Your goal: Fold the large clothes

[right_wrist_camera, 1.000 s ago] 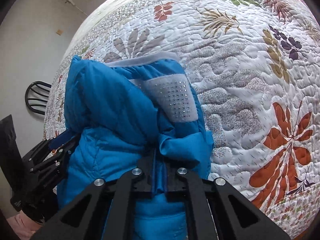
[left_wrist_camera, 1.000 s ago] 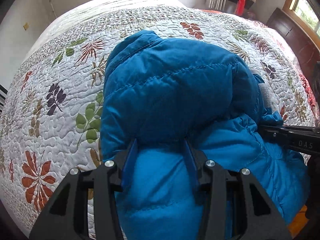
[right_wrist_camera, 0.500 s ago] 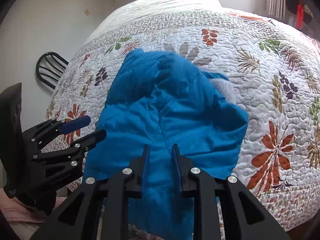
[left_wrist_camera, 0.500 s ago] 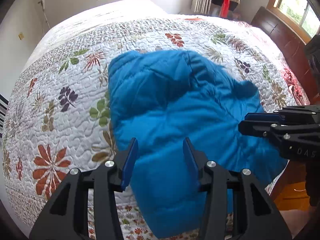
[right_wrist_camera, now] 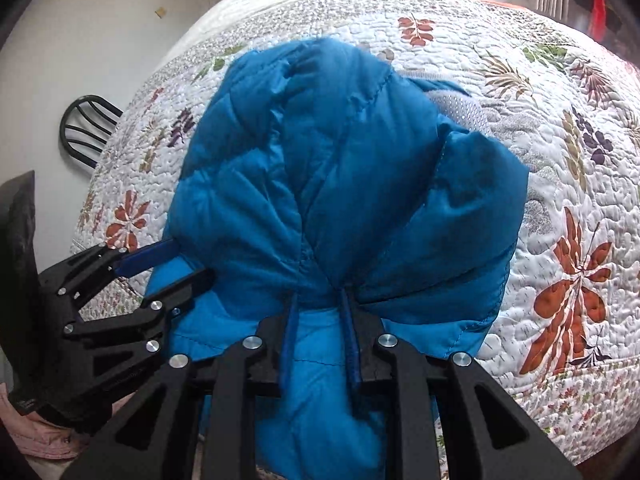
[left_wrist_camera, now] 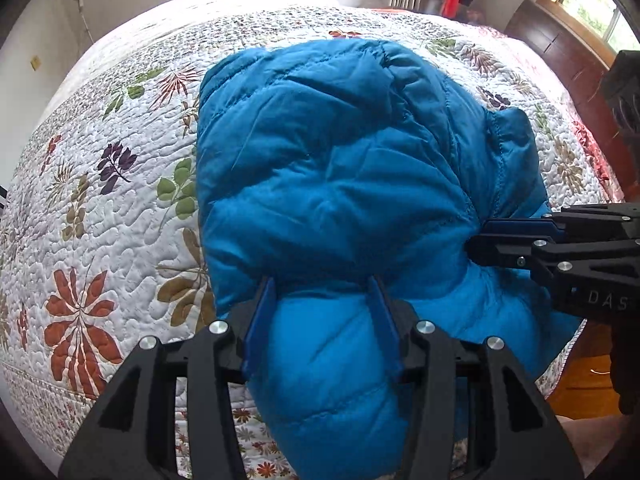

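A blue puffer jacket (left_wrist_camera: 332, 168) lies bunched on the floral quilt (left_wrist_camera: 100, 168), its near end hanging over the bed's front edge. My left gripper (left_wrist_camera: 322, 284) is open, its jaws wide either side of a jacket fold. My right gripper (right_wrist_camera: 318, 296) has its jaws a little apart with jacket fabric (right_wrist_camera: 320, 184) gathered between them. The right gripper also shows in the left wrist view (left_wrist_camera: 486, 236) at the jacket's right side. The left gripper shows in the right wrist view (right_wrist_camera: 184, 260) at the jacket's left side. A grey dotted lining patch (right_wrist_camera: 460, 110) shows at the far right.
The quilted bed (right_wrist_camera: 560, 128) fills both views. A dark wooden bench or frame (left_wrist_camera: 560, 52) stands at the right by a window. A black chair (right_wrist_camera: 86, 128) stands beyond the bed's left side. Wooden floor (left_wrist_camera: 576, 384) shows below the bed edge.
Both grippers pulled back half a second ago, then moved in again onto the jacket's near end. The right gripper, shut on fabric a second ago, now has its jaws slightly apart. The jacket is flatter.
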